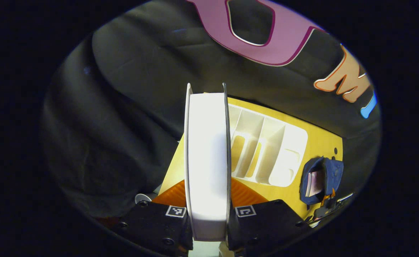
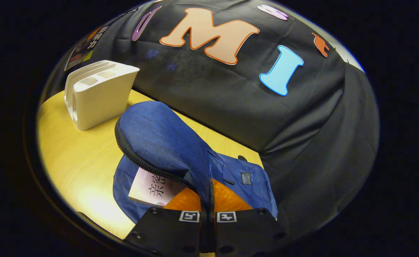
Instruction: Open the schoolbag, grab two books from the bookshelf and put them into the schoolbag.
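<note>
Left gripper view first: a thick white book [image 1: 207, 160] is clamped between the two fingers of the left hand-held gripper [image 1: 209, 217], page edges facing the camera, and it's held up well above the yellow surface [image 1: 320, 142]. Down below, the white bookshelf [image 1: 270, 150] is seen from above, and its slots look emptied out, though the glare makes that a bit hard to call. Further right the blue schoolbag [image 1: 322, 178] is seen lying open, with something pale tucked inside.

Right gripper view: the right hand-held gripper [image 2: 207, 217] is closed narrow on the schoolbag's flap [image 2: 159, 142], which is pinched by both fingers and held up so the zipped mouth is kept open. A pinkish book [image 2: 152, 189] is already lodged inside the bag, under the lifted flap. The bookshelf is parked at the back left of the surface, well apart from the bag.

So progress-wise: bag opened, done. First book in, done. Second book is taken off the shelf and is up in the air, so what's left is carrying it over and slipping it in beside the first one.
</note>
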Tool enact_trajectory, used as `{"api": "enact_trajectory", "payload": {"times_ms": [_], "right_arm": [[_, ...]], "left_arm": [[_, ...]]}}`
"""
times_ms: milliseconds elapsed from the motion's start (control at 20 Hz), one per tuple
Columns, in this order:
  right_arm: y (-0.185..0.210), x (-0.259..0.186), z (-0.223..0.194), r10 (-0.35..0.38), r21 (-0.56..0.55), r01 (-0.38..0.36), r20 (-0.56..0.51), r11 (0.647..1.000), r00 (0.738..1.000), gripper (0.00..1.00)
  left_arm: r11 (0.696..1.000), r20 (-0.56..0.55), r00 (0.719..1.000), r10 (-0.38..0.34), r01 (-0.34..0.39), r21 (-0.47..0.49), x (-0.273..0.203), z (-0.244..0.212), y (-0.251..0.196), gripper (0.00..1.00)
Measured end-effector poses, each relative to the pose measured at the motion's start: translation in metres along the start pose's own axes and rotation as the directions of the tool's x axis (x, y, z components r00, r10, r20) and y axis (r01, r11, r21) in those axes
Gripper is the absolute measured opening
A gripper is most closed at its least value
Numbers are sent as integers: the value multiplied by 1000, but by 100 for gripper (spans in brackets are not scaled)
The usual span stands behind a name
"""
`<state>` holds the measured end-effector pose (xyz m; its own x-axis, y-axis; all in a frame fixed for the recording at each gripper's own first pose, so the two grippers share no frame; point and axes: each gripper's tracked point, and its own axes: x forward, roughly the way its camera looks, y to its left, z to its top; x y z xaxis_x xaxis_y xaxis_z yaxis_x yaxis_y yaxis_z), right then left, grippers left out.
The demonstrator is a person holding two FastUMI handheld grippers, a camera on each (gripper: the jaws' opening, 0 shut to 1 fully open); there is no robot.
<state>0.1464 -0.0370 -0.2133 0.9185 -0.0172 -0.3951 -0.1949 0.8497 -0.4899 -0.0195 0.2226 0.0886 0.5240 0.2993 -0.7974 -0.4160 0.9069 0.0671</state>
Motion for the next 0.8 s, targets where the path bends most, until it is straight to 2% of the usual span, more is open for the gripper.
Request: {"api": "enact_trajectory", "payload": {"times_ms": [100, 200, 300, 450, 600, 650, 800], "right_arm": [[0, -1, 0, 3, 3, -3, 1, 1000, 1000, 4], [0, -2, -1, 8, 9, -8, 1, 1000, 1000, 6], [-1, -1, -2, 12, 21, -12, 1, 1000, 1000, 4], [-1, -2, -2, 20, 40, -19, -1, 999, 1000, 4], [-2, -4, -2, 20, 59, -20, -3, 998, 1000, 4], [-3, -4, -2, 19, 67, -19, -3, 998, 1000, 6], [-4, -6, -2, 19, 91, -19, -5, 996, 1000, 4]], "left_arm": [[999, 38, 998, -41, 42, -22, -19, -1, -13, 35], [995, 76, 993, -93, 94, -16, -36, -5, -32, 35], [986, 102, 981, -166, 167, -3, -53, -14, -58, 35], [960, 149, 948, -280, 279, 27, -71, -25, -103, 35], [931, 177, 914, -365, 359, 68, -81, -44, -140, 35], [919, 180, 901, -395, 386, 85, -84, -50, -154, 36], [874, 177, 855, -487, 476, 100, -87, -71, -190, 35]]}}
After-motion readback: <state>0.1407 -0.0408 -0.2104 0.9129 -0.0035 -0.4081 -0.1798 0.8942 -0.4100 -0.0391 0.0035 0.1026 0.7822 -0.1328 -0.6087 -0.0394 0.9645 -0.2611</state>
